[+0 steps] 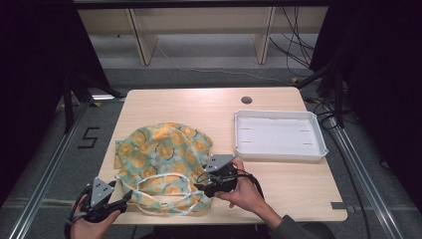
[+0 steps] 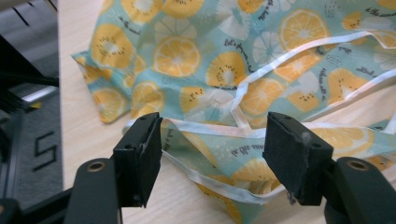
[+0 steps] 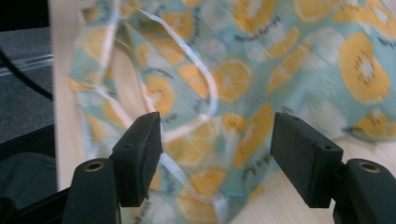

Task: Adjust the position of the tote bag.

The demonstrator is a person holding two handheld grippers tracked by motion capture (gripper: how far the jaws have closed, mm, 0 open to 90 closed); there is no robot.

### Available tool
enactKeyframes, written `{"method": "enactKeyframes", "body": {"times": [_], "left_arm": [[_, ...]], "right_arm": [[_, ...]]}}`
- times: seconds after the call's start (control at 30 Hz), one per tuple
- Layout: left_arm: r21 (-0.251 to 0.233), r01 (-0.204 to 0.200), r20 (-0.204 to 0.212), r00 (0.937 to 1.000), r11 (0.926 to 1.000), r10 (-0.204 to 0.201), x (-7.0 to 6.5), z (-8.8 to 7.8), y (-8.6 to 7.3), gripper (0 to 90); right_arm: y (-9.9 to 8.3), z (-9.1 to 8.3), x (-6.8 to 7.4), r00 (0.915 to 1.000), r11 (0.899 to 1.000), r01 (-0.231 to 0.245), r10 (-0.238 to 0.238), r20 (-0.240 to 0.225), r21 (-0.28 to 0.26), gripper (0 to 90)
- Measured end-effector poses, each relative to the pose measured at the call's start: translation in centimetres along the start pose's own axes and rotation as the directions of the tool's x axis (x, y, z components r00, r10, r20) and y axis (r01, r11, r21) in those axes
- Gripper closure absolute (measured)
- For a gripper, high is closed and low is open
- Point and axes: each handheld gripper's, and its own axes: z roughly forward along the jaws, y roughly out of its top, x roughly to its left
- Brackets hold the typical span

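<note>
A crumpled teal cloth (image 1: 161, 157) printed with orange slices and edged with white straps lies on the front left of the wooden table (image 1: 209, 107). My left gripper (image 1: 125, 198) sits at the cloth's near left edge, open, with the cloth (image 2: 224, 79) and a white strap (image 2: 210, 128) just beyond its fingertips. My right gripper (image 1: 201, 185) rests at the cloth's near right side, open, its jaws spread over the fabric (image 3: 261, 84) and a strap (image 3: 196, 70). Neither holds anything.
A white rectangular tray (image 1: 279, 134) stands on the right half of the table. A round grommet hole (image 1: 246, 99) is near the far edge. The table's left edge (image 2: 60, 93) drops to a grey floor marked with a "5" (image 1: 88, 137).
</note>
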Motion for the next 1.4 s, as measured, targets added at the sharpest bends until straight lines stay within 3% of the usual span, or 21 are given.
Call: {"method": "enactKeyframes", "body": {"times": [0.07,0.1,0.13,0.23,0.37,0.4,0.6,0.83,1.03,1.2,1.23,1.37,1.4], "left_arm": [[0.002,-0.003,-0.004,1.0000,1.0000,0.003,0.1,0.0,-0.1,34.6],[0.002,-0.003,-0.004,1.0000,1.0000,0.003,0.1,0.0,-0.1,34.6],[0.003,-0.006,0.009,0.9999,1.0000,0.006,0.1,0.1,-0.1,34.6],[0.008,-0.014,0.013,0.9998,0.9999,0.014,0.0,0.1,0.0,34.2],[0.006,-0.011,0.029,0.9995,0.9999,0.010,-0.2,0.1,0.0,34.0],[0.006,-0.010,0.033,0.9994,0.9999,0.010,-0.2,0.2,0.0,33.9],[0.002,0.007,0.044,0.9990,1.0000,-0.007,0.0,0.3,-0.1,33.3],[-0.011,0.028,0.048,0.9985,0.9996,-0.027,0.2,0.4,0.1,33.3],[-0.054,0.066,0.056,0.9965,0.9964,-0.063,2.0,1.7,2.1,34.8],[-0.068,0.091,0.069,0.9939,0.9935,-0.086,3.7,3.5,3.7,48.3],[-0.065,0.083,0.082,0.9936,0.9944,-0.077,4.3,4.5,4.5,54.5],[-0.064,0.059,0.062,0.9966,0.9962,-0.055,4.7,6.1,5.4,76.6],[-0.044,0.026,0.057,0.9981,0.9987,-0.024,4.9,7.0,5.9,82.4]], "right_arm": [[0.3,0.1,0.9,0.9990,1.000,-0.005,0.005,-0.046,-0.010,32.6],[0.3,0.1,0.9,0.9990,1.000,-0.005,0.005,-0.046,-0.010,32.6],[0.2,0.8,1.4,0.9960,1.000,0.008,-0.007,-0.090,0.010,30.8],[0.1,1.5,1.9,0.9933,0.999,0.006,-0.002,-0.116,0.038,29.8],[-0.2,3.2,2.6,0.9858,0.996,0.045,-0.033,-0.165,0.071,27.0],[-0.2,3.3,2.8,0.9866,0.996,0.033,-0.019,-0.162,0.085,26.0],[-0.4,4.3,3.1,0.9848,0.992,0.060,-0.040,-0.169,0.112,25.6],[-0.5,4.5,3.3,0.9849,0.990,0.045,-0.022,-0.172,0.135,26.7],[-0.4,4.5,3.4,0.9840,0.991,0.046,-0.023,-0.177,0.127,26.6],[-0.4,4.4,3.2,0.9851,0.993,0.040,-0.020,-0.171,0.111,26.6],[-0.4,4.4,3.1,0.9849,0.993,0.038,-0.018,-0.172,0.111,26.6],[-0.4,4.4,3.2,0.9851,0.993,0.039,-0.019,-0.171,0.110,26.7],[-0.4,4.3,3.2,0.9853,0.993,0.038,-0.019,-0.170,0.109,26.7]]}}
